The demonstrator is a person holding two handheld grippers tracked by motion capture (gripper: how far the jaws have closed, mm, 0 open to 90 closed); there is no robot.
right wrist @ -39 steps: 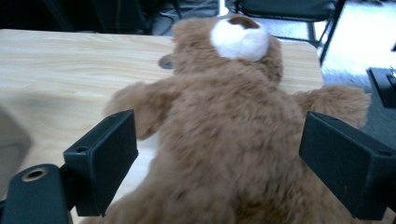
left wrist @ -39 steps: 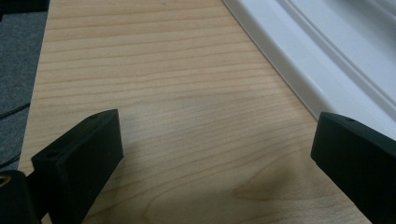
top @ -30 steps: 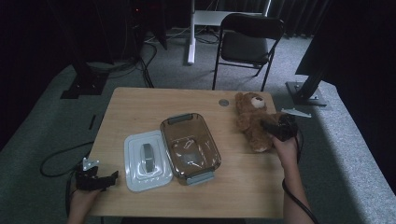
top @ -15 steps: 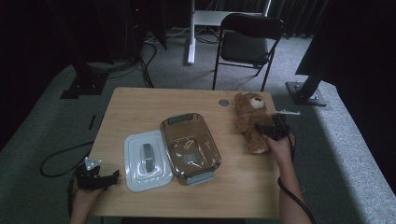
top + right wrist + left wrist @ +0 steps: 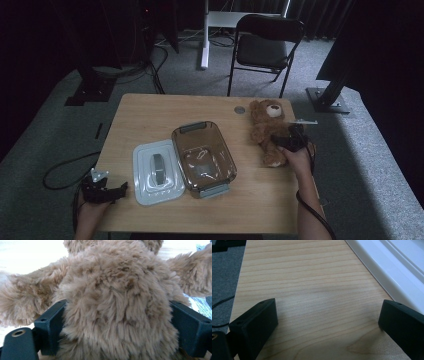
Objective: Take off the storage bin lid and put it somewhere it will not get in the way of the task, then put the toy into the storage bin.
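- Fingers: the right gripper (image 5: 280, 140) has its jaws set wide on either side of the bear's (image 5: 265, 131) body, fur bulging between them in the right gripper view; whether they already squeeze cannot be told. The left gripper (image 5: 120, 189) has its jaws spread apart over bare wood, holding nothing.
- Table (image 5: 150, 107): wooden, bearing all items.
- Box (image 5: 203, 157): clear, open, empty, at centre, touching the lid along its left side.
- Lid (image 5: 148, 182): white, lying flat just left of the box; its edge appears at the upper right of the left gripper view.
- Bear: brown plush, lying on its back at the right side of the table, head toward the far edge, well apart from the box.
- Step, as judged: grasping the bear, probably to put it in the box. Next move calls for closing on the soft body firmly, then lifting it clear and carrying it left.
- Pose: right hand (image 5: 300, 159) reaches forward from the near edge, gripper pointing left into the bear's middle; left hand (image 5: 90, 207) rests low at the near left corner, gripper pointing toward the lid.
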